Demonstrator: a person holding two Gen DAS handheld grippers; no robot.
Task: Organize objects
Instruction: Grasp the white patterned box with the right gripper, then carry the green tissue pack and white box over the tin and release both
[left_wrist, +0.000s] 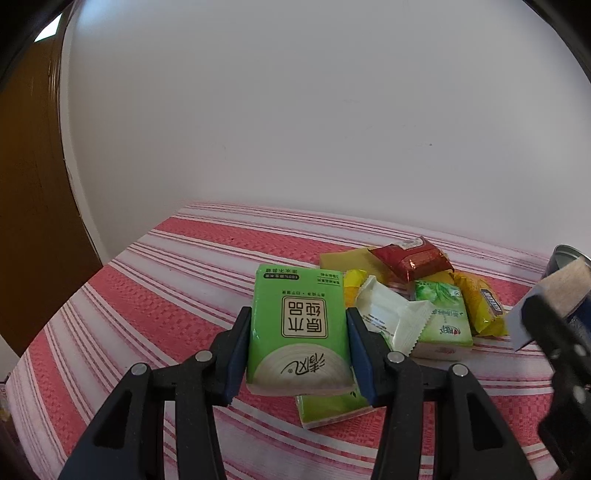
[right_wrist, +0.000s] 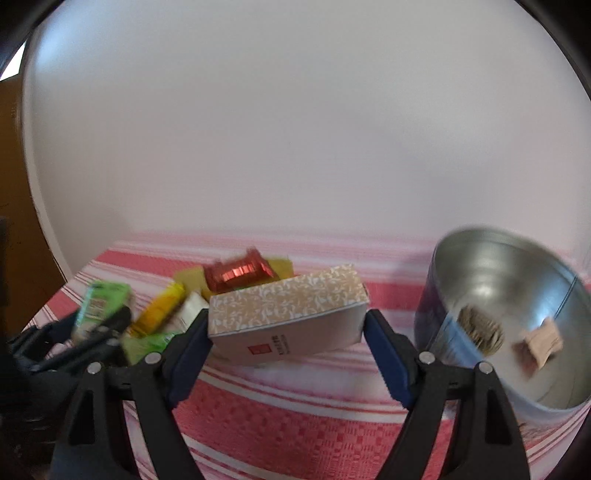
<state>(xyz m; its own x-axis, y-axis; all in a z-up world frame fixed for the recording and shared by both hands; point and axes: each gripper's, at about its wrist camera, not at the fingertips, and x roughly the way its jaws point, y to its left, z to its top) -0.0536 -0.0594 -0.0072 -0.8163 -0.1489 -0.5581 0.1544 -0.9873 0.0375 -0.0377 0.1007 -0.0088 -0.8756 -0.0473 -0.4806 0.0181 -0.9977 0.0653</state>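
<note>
My left gripper is shut on a green tissue pack and holds it flat above the striped cloth; the pack also shows in the right wrist view. My right gripper has a beige patterned box between its blue pads, which touch both ends; the box is tilted and off the cloth. That box shows at the right edge of the left wrist view. A round metal tin stands just right of the box, open-topped, with two small wrapped items inside.
A pile lies on the red and white striped cloth: a red foil packet, a white wrapper, a green pack, a yellow packet. Another green pack lies below my left gripper. A white wall stands behind; a brown door is at left.
</note>
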